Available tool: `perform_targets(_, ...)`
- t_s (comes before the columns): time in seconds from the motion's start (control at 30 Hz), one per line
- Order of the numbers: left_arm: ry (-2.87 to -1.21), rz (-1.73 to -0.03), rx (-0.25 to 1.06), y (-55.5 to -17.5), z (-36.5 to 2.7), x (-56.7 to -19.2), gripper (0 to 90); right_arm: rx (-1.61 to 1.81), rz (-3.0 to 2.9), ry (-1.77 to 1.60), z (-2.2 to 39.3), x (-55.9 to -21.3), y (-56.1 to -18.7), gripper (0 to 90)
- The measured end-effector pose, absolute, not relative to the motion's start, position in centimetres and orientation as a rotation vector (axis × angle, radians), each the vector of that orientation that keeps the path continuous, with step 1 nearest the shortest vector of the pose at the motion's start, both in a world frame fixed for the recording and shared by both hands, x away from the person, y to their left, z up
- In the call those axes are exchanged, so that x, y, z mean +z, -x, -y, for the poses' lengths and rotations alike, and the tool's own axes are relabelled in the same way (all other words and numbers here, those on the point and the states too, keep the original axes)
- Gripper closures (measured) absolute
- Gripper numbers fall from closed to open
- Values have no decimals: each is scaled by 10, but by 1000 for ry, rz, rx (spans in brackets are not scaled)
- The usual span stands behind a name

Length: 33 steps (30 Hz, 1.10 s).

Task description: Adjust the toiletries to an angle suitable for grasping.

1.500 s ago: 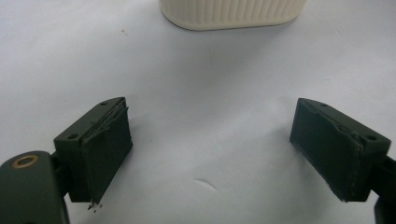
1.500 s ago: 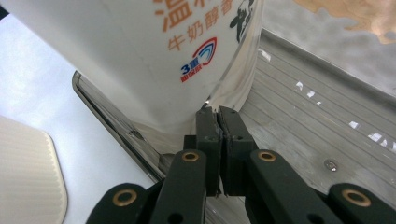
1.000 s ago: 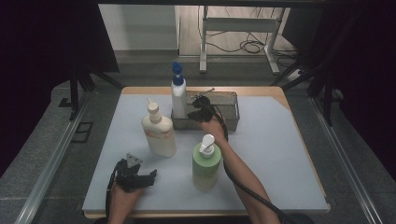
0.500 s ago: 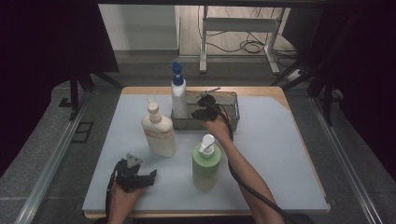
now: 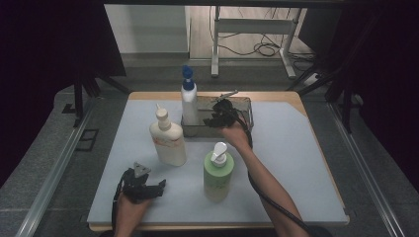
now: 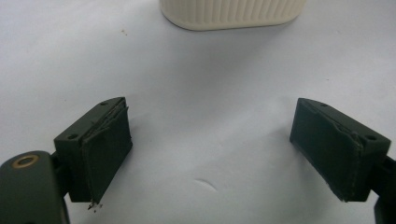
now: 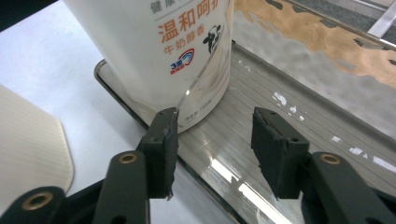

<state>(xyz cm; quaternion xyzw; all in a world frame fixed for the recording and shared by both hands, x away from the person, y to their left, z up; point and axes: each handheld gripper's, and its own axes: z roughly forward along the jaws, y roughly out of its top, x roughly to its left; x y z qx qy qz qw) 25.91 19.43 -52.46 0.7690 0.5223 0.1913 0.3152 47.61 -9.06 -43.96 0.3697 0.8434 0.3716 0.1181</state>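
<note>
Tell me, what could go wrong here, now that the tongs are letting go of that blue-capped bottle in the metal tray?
The right tongs have just been opening, nothing between them, yet the blue-capped bottle stands close ahead; a careless pull-back might nudge this tall bottle over. One pad hangs right by the metal tray rim and could catch on it. The right forearm passes near the green pump bottle, so a sideways sweep might knock it.

The white bottle (image 5: 189, 106) with a blue pump top stands upright in the left end of the metal tray (image 5: 247, 106), at the far middle of the table. Its front carries orange Chinese lettering and a small cow picture. The shallow, shiny tray has a ribbed floor and a low rim.
</note>
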Motion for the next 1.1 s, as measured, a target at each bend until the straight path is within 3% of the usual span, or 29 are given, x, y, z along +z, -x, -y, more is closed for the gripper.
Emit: perform_targets(1.1,-2023,-1375,505,-259,-194,-525,121,1113,-2503,-940,124,-424,-437,176)
